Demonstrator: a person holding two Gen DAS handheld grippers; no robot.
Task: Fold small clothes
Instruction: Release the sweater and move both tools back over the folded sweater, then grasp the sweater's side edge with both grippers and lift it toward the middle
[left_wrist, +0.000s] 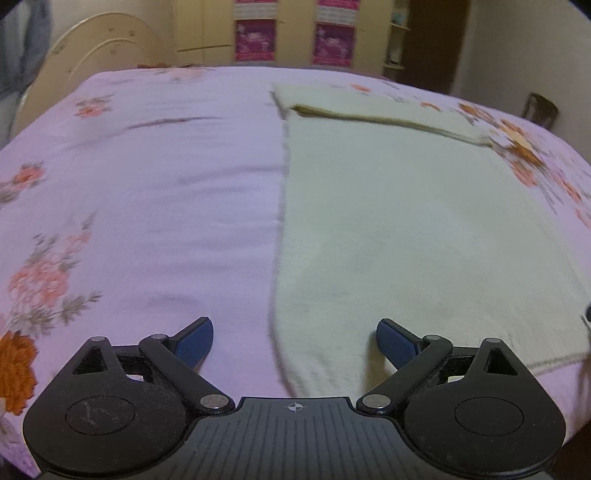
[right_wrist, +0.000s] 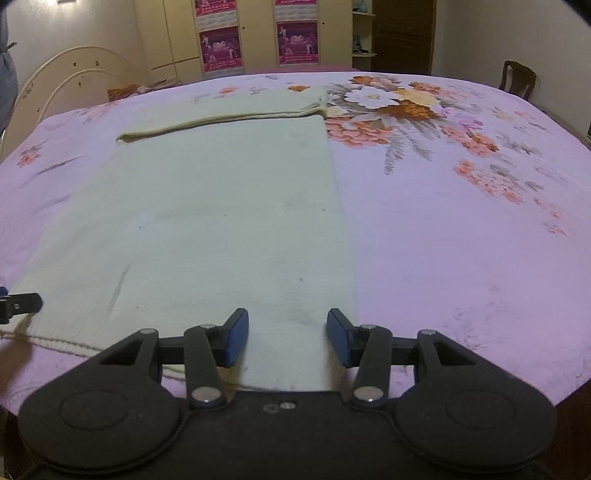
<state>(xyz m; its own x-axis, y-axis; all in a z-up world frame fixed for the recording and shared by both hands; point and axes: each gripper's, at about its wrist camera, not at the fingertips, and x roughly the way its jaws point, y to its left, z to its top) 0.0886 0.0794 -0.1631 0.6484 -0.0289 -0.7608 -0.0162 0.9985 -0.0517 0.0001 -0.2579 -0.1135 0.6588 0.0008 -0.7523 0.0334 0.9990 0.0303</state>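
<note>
a pale cream cloth (left_wrist: 406, 229) lies flat on a pink floral bedsheet (left_wrist: 147, 177), its far end folded back on itself in a thicker band (left_wrist: 369, 107). the left gripper (left_wrist: 294, 345) hovers at the cloth's near left corner with its blue-padded fingers (left_wrist: 195, 341) spread wide, holding nothing; the cloth's left edge runs between them, one finger over the sheet and the other over the cloth. the right gripper (right_wrist: 287, 341) sits at the near right corner, jaws likewise apart and empty, with the cloth's right edge (right_wrist: 341, 221) passing just inside its right finger (right_wrist: 338, 341).

the right wrist view shows what the left cannot: a big bouquet print (right_wrist: 388, 103) on the sheet just right of the folded band, a loose thread (right_wrist: 55, 341) trailing along the cloth's near hem, and the tip of the left gripper at the far left edge of the frame. it also shows a dark chair (right_wrist: 517, 81) clearly, far right. the left wrist view instead shows the sheet's left half with smaller flower sprigs (left_wrist: 40, 280) and a curved cream headboard (left_wrist: 99, 48) at far left. both show wardrobe doors with pink posters (right_wrist: 221, 46) beyond the bed.
</note>
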